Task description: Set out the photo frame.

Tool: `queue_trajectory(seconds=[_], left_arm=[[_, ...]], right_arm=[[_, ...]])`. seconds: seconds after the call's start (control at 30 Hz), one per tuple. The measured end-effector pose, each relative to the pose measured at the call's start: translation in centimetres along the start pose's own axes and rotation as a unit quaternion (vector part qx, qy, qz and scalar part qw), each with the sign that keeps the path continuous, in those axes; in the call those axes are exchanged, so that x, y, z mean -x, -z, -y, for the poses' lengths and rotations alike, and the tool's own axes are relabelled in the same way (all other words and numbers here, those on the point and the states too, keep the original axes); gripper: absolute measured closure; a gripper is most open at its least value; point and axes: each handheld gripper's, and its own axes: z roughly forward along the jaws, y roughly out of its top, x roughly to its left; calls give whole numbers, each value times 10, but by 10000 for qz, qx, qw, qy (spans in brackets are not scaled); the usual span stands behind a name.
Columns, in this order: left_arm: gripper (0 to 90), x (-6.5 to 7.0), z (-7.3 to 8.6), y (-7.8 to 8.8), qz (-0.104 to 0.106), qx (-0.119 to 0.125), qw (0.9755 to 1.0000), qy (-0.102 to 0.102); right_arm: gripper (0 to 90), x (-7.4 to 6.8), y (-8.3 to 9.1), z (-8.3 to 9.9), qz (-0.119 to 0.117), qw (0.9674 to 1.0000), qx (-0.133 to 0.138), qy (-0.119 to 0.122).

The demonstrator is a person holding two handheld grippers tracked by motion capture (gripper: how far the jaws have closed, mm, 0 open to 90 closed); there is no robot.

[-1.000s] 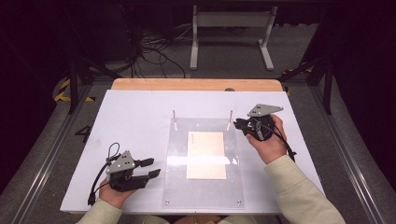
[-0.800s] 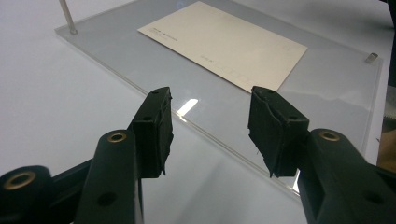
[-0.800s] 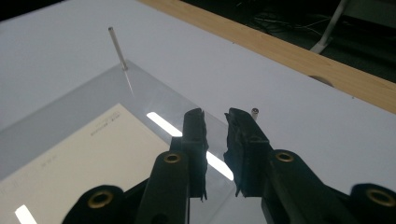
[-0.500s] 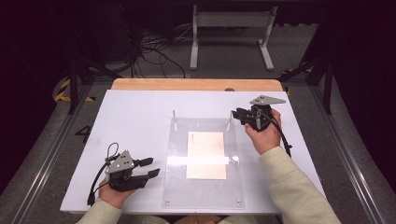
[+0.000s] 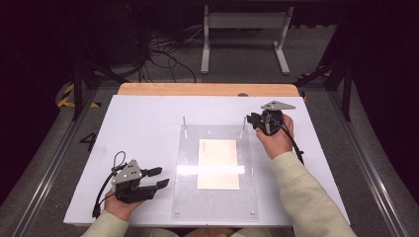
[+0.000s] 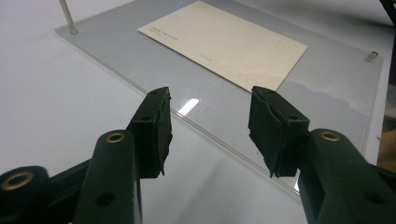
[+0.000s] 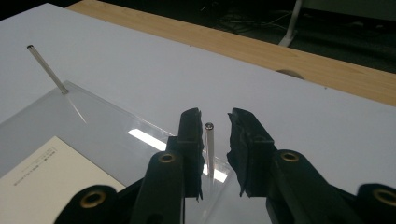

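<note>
Two grippers: your right gripper agape, just widened, straddling thin upright metal pin at clear acrylic plate corner; left gripper released, empty.

Setting: laboratory or test bench for recorded manipulation work. Evidence: a white work board is laid over a wooden tabletop; a clear acrylic plate with upright metal pins is fixed on the board, a cream card lying on it. Aluminium framing rails are seen along both sides, black cables are tangled on the grey floor, a white stand is placed behind, and yellow-black hazard tape is stuck down. Surroundings are kept dark.
</note>
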Motion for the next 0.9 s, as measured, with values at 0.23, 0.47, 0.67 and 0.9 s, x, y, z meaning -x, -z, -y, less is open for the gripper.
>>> queue_trajectory(seconds=[0.23,0.47,0.67,0.9], left_arm=[[493,0,1,0,-15,-14,10000,-7],[492,0,1,-1,-7,-23,10000,-26],[491,0,1,-1,-4,-25,10000,-9],[490,1,1,-1,0,-33,10000,-44]], right_arm=[[704,0,-17,6,71,10000,19,-22],[828,-2,-30,11,121,9999,-3,-29],[851,-5,-32,12,211,9998,52,42],[855,-5,-34,12,236,9997,38,-78]])
